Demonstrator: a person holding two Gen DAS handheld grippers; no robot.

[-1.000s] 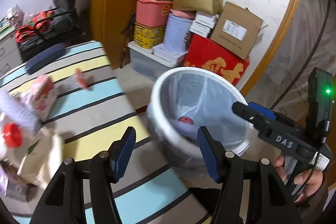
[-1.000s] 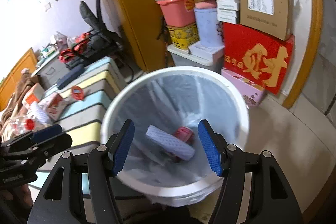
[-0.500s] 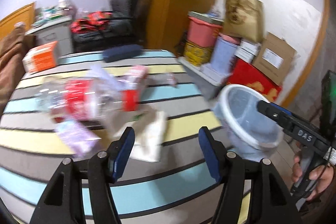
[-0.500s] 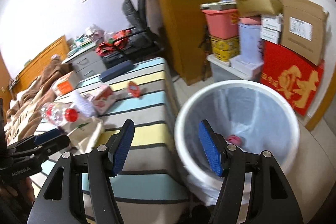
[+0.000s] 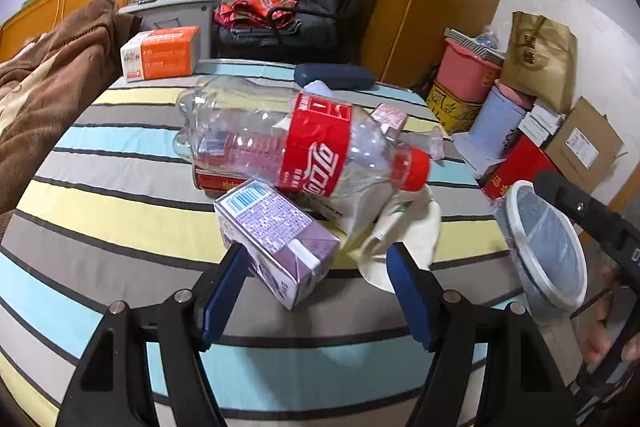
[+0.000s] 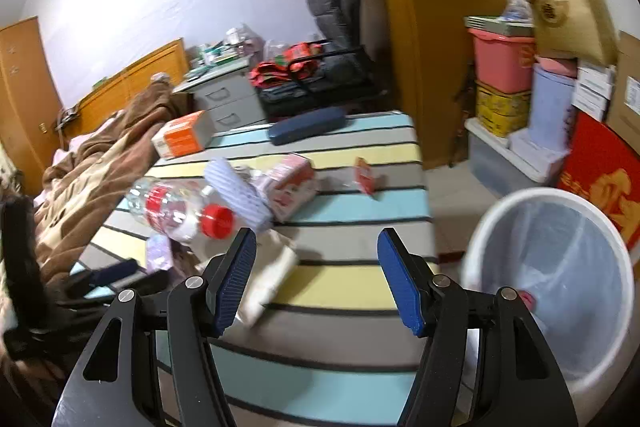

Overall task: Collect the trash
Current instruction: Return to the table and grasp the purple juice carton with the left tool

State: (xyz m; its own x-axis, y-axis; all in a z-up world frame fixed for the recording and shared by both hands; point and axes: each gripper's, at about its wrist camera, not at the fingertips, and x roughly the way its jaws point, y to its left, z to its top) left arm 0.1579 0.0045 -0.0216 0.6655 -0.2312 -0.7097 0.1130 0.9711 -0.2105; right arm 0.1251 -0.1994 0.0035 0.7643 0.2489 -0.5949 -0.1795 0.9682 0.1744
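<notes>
My left claw (image 5: 316, 291) sits low in the middle of its frame, its ribbed blue pads (image 5: 408, 297) widening as I look; the corner of a purple carton (image 5: 276, 235) pokes in between them, but neither pad presses on it. The carton is a glossy box with a white barcode panel and small print I cannot read. Just above it lies a crumpled clear plastic bottle (image 5: 304, 151), red cap to the right, and a red label band with white script. A red can (image 5: 216, 183) peeks out from under the bottle, and a limp cream bag (image 5: 404, 231) lies crumpled to its right. All this rests on the striped bedspread (image 5: 120, 211), banded in yellow, grey and pale blue with thin black lines. In the upper left stands an orange and white box (image 5: 162, 53); I can make out a "2" on its end and little else. A dark blue case (image 5: 334, 75) lies beyond the bottle.

My right claw (image 6: 316, 283) is spread wide with nothing between the pads, low in its frame over the bed's edge. The round white bin (image 6: 480, 239), lined with a thin clear bag, fills the lower right there; in the left view it is at the right edge.

A second ago the bin filled the centre of both views; now the bed litter does, and my left claw's gap is wider than it was.
</notes>
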